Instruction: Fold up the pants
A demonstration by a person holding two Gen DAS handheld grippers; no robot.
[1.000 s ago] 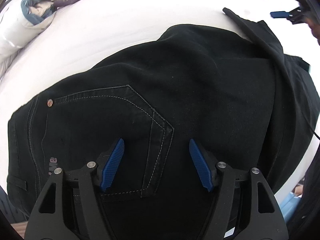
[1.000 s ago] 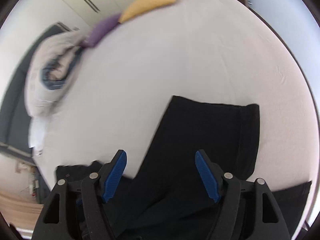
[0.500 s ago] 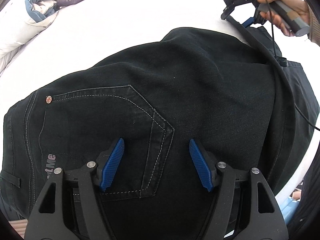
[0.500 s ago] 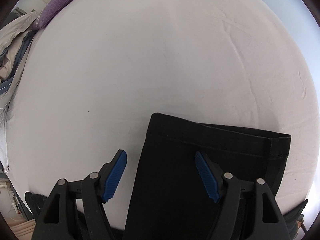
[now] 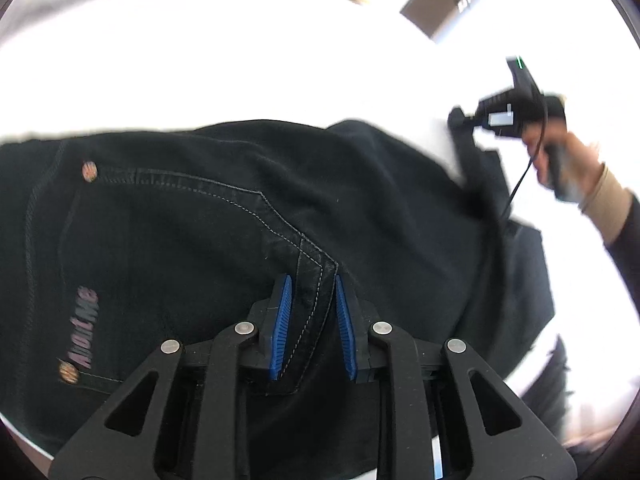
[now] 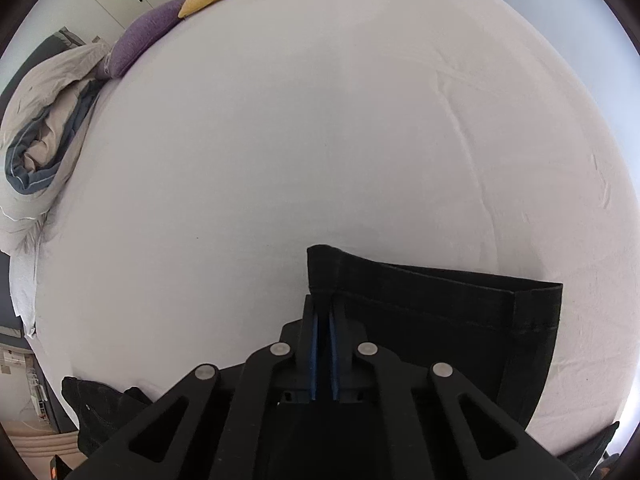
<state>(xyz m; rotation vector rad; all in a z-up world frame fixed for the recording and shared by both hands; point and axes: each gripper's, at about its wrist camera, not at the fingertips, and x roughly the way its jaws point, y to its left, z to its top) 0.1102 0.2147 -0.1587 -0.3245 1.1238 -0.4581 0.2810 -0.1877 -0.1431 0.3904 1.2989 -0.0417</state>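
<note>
Through my left wrist camera, my left gripper [image 5: 310,322] has just been closing and is pinching the pants [image 5: 192,240] at the seat pocket; bunched denim may slip. Through my right, my right gripper [image 6: 323,354] is clamping the hem corner [image 6: 320,268] on the bed [image 6: 320,140]; lifting unevenly risks twisting the leg.

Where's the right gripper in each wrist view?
Left wrist: right gripper at upper right, held in a hand, shut on the pants.
Right wrist: bottom centre, clamping the leg hem's corner.
Shared landmark: the white bed sheet.
</note>
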